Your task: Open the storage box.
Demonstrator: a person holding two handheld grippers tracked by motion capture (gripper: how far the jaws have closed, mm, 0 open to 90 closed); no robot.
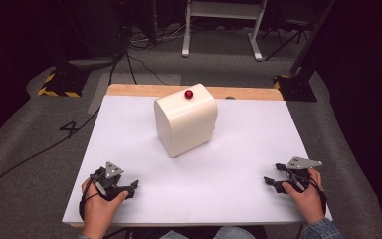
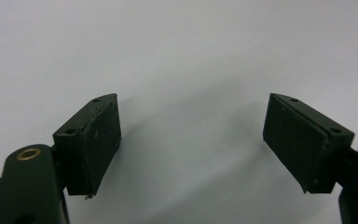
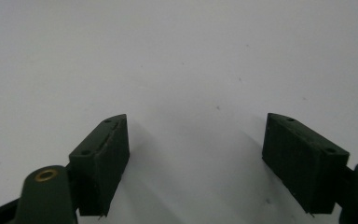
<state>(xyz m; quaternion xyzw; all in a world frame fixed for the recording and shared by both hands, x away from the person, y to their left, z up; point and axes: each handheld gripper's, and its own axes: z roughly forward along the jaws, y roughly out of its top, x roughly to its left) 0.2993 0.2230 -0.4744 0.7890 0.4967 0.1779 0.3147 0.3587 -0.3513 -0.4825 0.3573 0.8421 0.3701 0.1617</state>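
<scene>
A cream box with rounded top (image 1: 185,125) stands at the middle of the white table (image 1: 238,149), toward the back. A small red ball (image 1: 188,94) rests on its top near the far edge. My left gripper (image 1: 129,188) lies near the front left corner, held by a hand, and it is open. My right gripper (image 1: 273,177) is at the front right, also hand-held and open. In the left gripper view the left gripper (image 2: 193,140) has its jaws wide apart over bare white surface. The right gripper (image 3: 196,158) looks the same in its own view.
A wooden strip (image 1: 129,90) runs along the table's far edge. Grey carpet (image 1: 30,129) with cables surrounds the table. Stands with yellow-black striped bases (image 1: 59,85) and a white frame's legs (image 1: 219,30) are behind it.
</scene>
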